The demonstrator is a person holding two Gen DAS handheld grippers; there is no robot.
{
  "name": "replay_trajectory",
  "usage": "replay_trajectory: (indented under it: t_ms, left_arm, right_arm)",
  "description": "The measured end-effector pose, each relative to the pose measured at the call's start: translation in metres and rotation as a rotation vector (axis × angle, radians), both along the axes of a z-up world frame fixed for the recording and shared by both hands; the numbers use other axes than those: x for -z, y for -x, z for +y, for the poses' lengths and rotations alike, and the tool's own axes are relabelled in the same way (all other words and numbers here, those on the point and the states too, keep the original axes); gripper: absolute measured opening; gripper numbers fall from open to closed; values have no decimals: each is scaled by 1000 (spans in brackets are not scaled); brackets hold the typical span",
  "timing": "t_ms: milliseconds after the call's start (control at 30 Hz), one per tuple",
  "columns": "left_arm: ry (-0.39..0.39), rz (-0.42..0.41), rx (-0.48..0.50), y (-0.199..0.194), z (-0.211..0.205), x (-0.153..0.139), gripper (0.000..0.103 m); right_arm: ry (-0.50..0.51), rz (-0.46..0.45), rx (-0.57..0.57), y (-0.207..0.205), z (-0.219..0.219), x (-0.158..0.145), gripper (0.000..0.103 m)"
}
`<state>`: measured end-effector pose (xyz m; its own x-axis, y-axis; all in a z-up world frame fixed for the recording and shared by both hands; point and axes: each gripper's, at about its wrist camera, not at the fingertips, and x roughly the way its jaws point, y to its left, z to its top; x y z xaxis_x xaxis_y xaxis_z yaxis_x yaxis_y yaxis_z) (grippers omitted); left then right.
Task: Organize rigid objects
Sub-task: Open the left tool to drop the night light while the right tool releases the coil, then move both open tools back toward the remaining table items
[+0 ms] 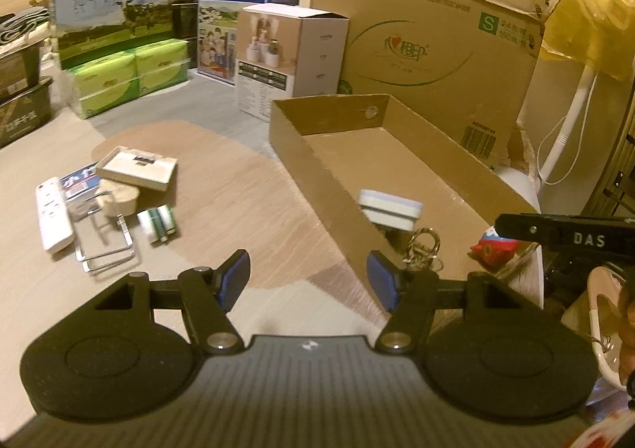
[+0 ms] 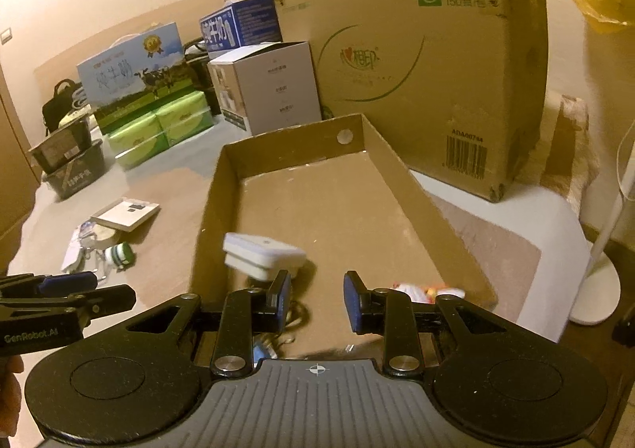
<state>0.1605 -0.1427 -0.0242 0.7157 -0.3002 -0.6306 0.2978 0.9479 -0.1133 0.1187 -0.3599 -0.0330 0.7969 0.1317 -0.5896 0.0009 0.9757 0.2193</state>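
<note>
— Worrying me: the white adapter (image 2: 264, 255) in the cardboard tray (image 2: 210, 209) looks tilted, though blur may fool me; a careless reach by the right gripper (image 2: 315, 299) could tip it.

— Both claws gape, empty. The left gripper (image 1: 307, 281) hovers at the tray's wall, the loose pile (image 1: 107, 205) still on the table (image 1: 246, 194).

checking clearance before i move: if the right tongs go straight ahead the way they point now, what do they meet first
Probably the bare floor of the shallow cardboard tray. The right tongs stand open, aimed along it, with the white adapter just left of that line. Depth is unclear, so the adapter could be clipped.
</note>
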Motion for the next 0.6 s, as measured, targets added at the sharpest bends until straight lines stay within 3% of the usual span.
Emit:
replay_trajectory:
  t_ms: [400, 600]
  left_arm:
    - [-10, -12, -70, 38, 47, -12, 62]
    - [-34, -23, -99, 50, 72, -18, 62]
  right_arm:
    - [-28, -6, -41, 37, 42, -12, 34]
    - [-30, -4, -88, 44, 68, -16, 45]
